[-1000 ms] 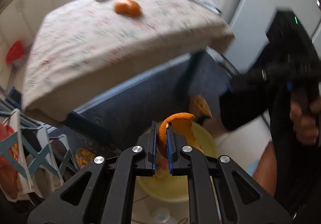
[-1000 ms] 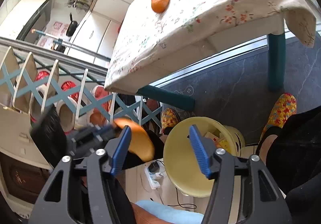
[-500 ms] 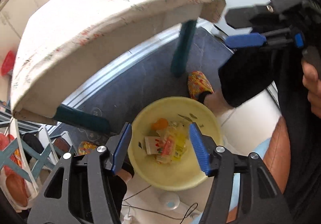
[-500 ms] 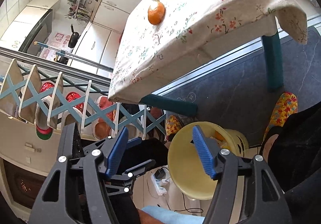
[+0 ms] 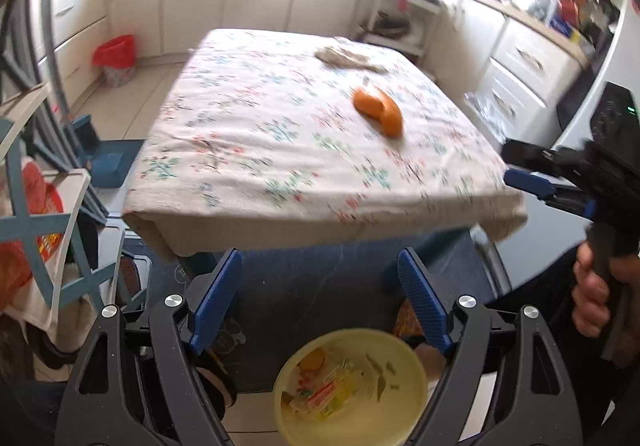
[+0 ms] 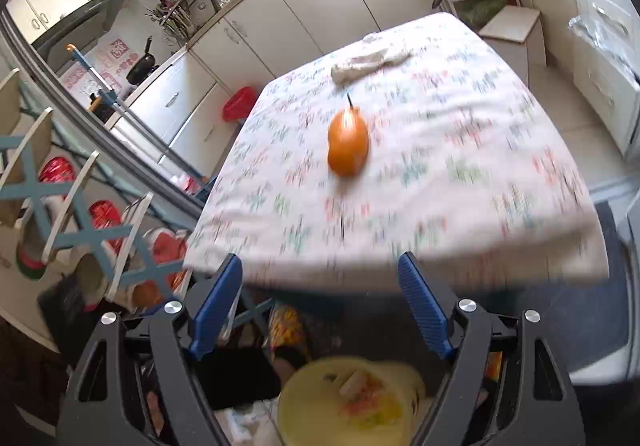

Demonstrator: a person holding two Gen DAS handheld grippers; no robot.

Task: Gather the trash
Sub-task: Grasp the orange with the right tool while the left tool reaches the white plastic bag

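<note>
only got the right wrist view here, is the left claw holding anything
observer: no, the left claw is open and empty, above the yellow bin
operator: what's in it, mine is blurred
observer: an orange peel piece lies in it among wrappers
operator: and my side, where does it sit from over there
observer: the right claw is off the near corner of the table, gripped in a hand
</note>
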